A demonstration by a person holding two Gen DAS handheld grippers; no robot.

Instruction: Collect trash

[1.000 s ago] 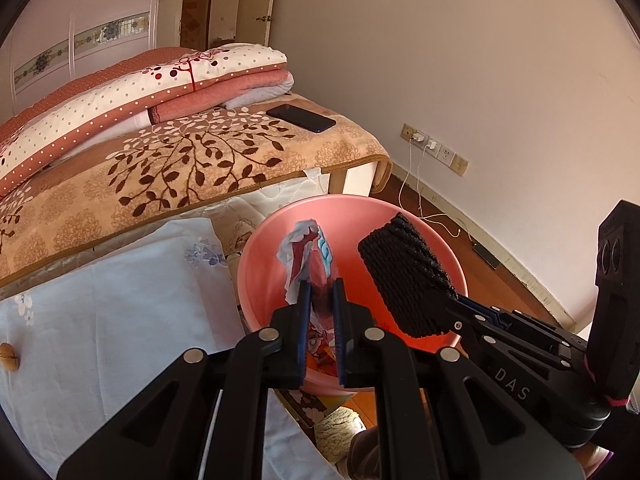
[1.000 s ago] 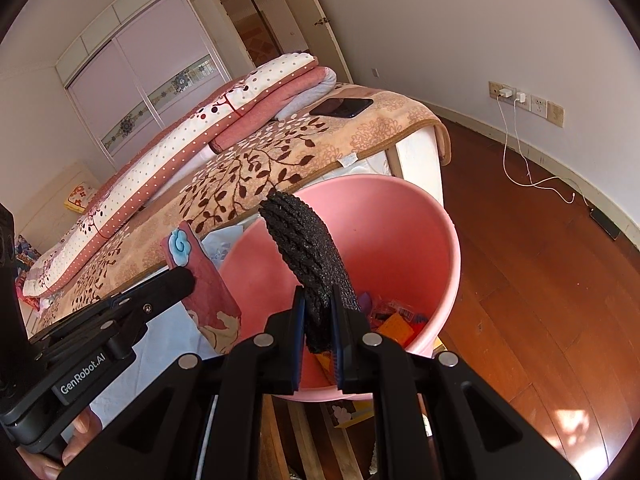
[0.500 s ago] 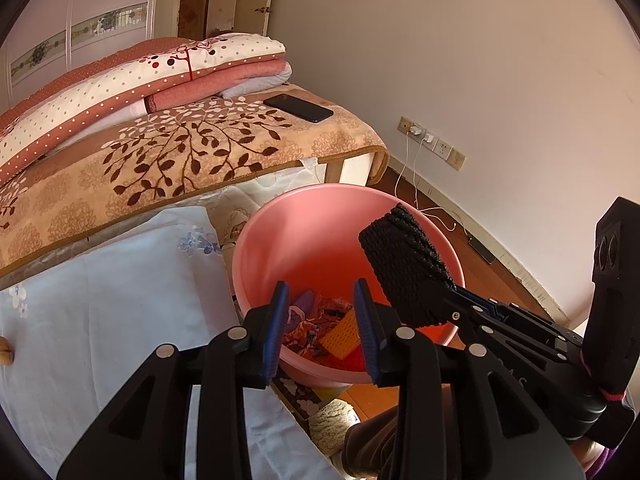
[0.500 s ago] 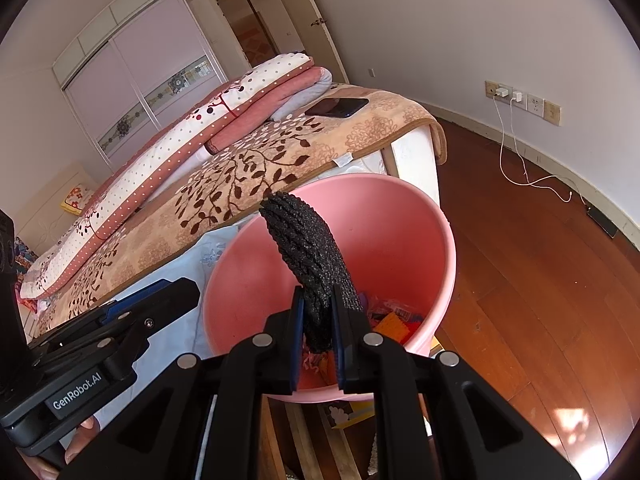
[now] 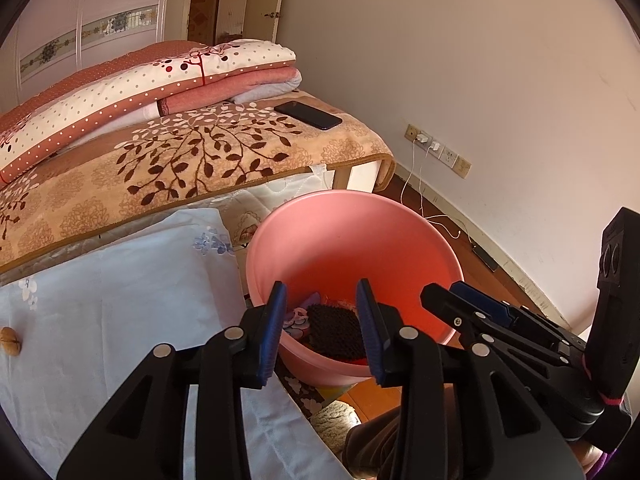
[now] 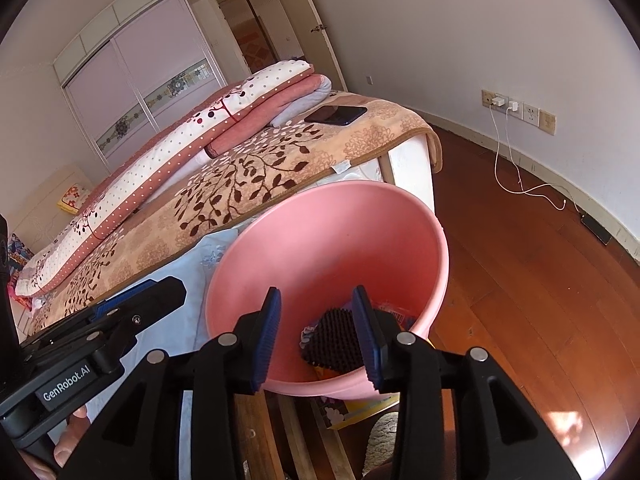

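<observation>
A pink basin [image 5: 320,216] [image 6: 400,216] stands beside the bed and holds trash. A black bumpy piece [image 5: 334,330] [image 6: 334,342] lies in it on top of coloured wrappers [image 5: 298,316]. My left gripper [image 5: 322,330] is open and empty above the basin's near rim. My right gripper [image 6: 316,336] is open and empty above the same rim; it also shows in the left wrist view [image 5: 460,306]. The left gripper shows in the right wrist view [image 6: 160,292].
A pale blue sheet [image 5: 120,288] covers the bed next to the basin. A brown leaf-print blanket [image 5: 192,160], folded quilts [image 5: 140,92] and a black phone [image 5: 308,115] lie further back. A charger cable [image 6: 520,184] runs on the wooden floor [image 6: 520,280]. A nut [image 5: 10,342] lies on the sheet.
The left gripper opened and its wrapper fell into the basin. Then the right gripper opened and the black bumpy piece dropped into the basin.
</observation>
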